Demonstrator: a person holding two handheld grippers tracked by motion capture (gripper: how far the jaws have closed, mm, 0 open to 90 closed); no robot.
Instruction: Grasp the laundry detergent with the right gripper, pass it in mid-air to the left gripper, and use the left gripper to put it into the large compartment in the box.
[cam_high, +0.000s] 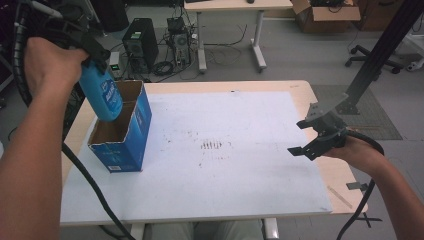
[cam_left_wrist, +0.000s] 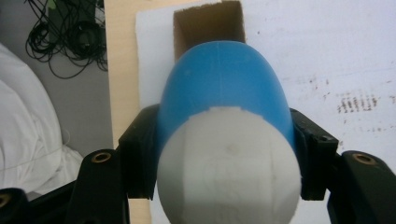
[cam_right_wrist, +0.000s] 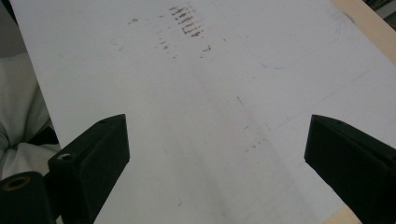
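Note:
My left gripper (cam_high: 95, 56) is held high at the left, shut on a blue bottle (cam_high: 103, 95) that points down into the open top of a blue cardboard box (cam_high: 131, 135). In the left gripper view the black jaws press both sides of the bottle (cam_left_wrist: 219, 79), whose white end (cam_left_wrist: 229, 172) faces the camera. The box's brown inside (cam_left_wrist: 209, 23) shows just beyond it. My right gripper (cam_high: 306, 136) hovers low over the table's right edge, open. In the right gripper view, the right gripper (cam_right_wrist: 217, 149) has only the white board (cam_right_wrist: 201, 107) between its jaws.
The white board (cam_high: 235, 185) covers most of the wooden table (cam_high: 300, 90) and bears faint brown marks (cam_high: 212, 145) at its middle. A black slanted pole (cam_high: 380, 50) rises at the right. On the floor behind are a computer tower (cam_high: 140, 42), cables and another table (cam_high: 230, 6).

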